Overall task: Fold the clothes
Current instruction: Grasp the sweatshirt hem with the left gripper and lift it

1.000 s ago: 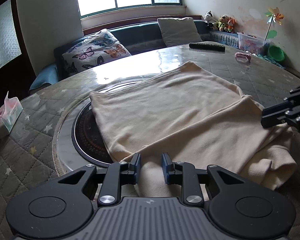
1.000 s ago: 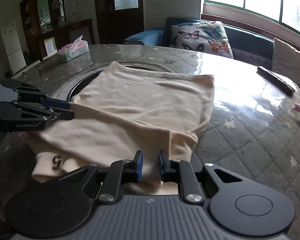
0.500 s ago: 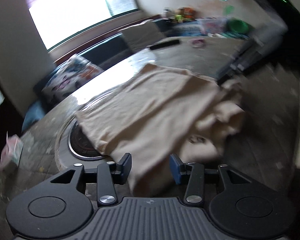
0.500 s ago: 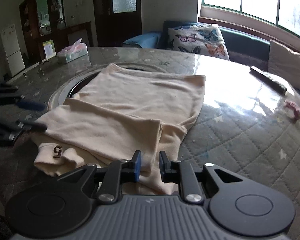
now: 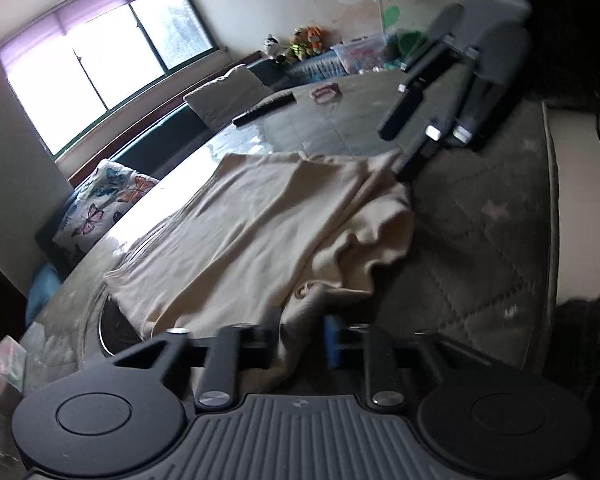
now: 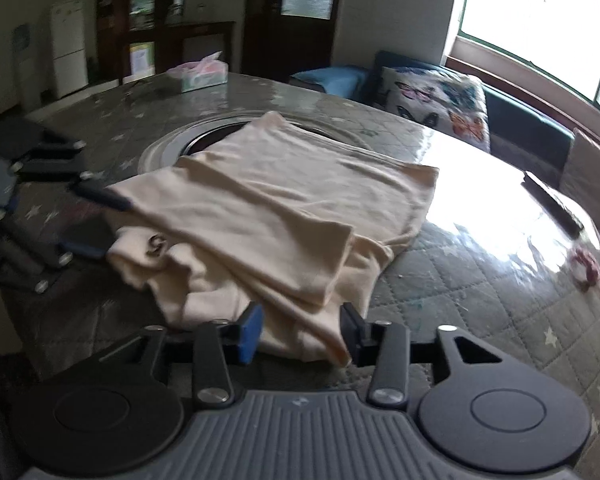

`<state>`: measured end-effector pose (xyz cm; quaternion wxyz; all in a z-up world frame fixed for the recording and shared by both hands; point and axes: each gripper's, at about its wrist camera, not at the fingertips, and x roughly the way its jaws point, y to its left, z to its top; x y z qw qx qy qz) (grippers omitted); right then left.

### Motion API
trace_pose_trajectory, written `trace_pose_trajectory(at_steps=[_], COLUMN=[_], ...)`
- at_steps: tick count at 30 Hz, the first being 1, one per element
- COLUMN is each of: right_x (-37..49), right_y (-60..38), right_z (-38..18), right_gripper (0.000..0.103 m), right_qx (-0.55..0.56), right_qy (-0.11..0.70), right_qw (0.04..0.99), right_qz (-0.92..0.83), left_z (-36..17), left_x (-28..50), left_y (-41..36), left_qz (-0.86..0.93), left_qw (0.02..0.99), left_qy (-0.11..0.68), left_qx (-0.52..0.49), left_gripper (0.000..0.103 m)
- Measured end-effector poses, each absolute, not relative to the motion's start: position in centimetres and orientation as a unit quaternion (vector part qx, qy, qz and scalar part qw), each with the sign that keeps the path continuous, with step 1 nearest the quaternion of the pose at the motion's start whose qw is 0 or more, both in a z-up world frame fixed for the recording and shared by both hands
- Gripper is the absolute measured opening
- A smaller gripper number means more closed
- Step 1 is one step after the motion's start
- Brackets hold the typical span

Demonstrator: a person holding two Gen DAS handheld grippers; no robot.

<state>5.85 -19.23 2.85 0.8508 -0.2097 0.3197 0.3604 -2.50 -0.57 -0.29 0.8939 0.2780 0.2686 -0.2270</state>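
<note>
cloth: a soft cream top lies partly folded on the round table, over the dark ring in the middle.
left tongs: they have just been closing, with a bunched edge of the cloth between them; the picture is blurry, so i cannot tell if they pinch it.
right tongs: they have just been opening; the near edge lies between them, not squeezed.
how it feels: light, floppy, it bunches and slides easily.
where to hold: probably by the two near corners, so the fold stays flat.
</note>
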Motion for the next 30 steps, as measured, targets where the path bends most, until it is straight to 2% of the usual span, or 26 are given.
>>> trace_pose_trajectory(at_steps=[1,5,12,15,17,20,21,23,24,30], right_x=[5.5,4.5,4.4,5.8,7.0,8.3,8.5,8.8,9.0,9.3], right_y=[-19.1,-18.7,-16.6,-15.9,-15.9,-16.3,-16.5,-16.7,-16.8,-16.8], right_z=[2.9,2.9,1.8,1.2,1.0,1.2,1.4,1.9,2.1,3.1], right_gripper=[0.055,0.069,0.073,0.06,0.039,0.02,0.016,0.014,0.013,0.011], right_qx=[-0.219,-0.25,-0.287,-0.269,-0.249,-0.203,-0.189,-0.168,-0.16,-0.128], right_qy=[0.315,0.298,0.251,0.265,0.287,0.314,0.32,0.324,0.325,0.318], right_qw=[0.848,0.835,0.826,0.827,0.827,0.83,0.83,0.836,0.838,0.852], right_qz=[0.366,0.39,0.415,0.416,0.415,0.414,0.415,0.409,0.408,0.396], left_z=[0.0,1.9,3.3,3.0,2.7,2.2,2.0,1.6,1.4,0.4], left_x=[-2.2,-0.2,2.7,2.9,2.4,1.3,0.9,0.0,-0.2,-1.4], left_y=[-0.4,0.9,2.5,2.8,3.0,3.2,3.2,3.2,3.1,2.8], left_qz=[-0.226,-0.21,-0.198,-0.195,-0.194,-0.195,-0.195,-0.192,-0.189,-0.187], left_qw=[0.897,0.916,0.925,0.924,0.922,0.92,0.92,0.919,0.918,0.914], left_qy=[0.27,0.278,0.296,0.303,0.306,0.308,0.307,0.307,0.307,0.298], left_qx=[0.266,0.2,0.135,0.131,0.134,0.141,0.146,0.159,0.164,0.203], left_gripper=[0.012,0.01,0.009,0.009,0.009,0.012,0.013,0.025,0.037,0.042])
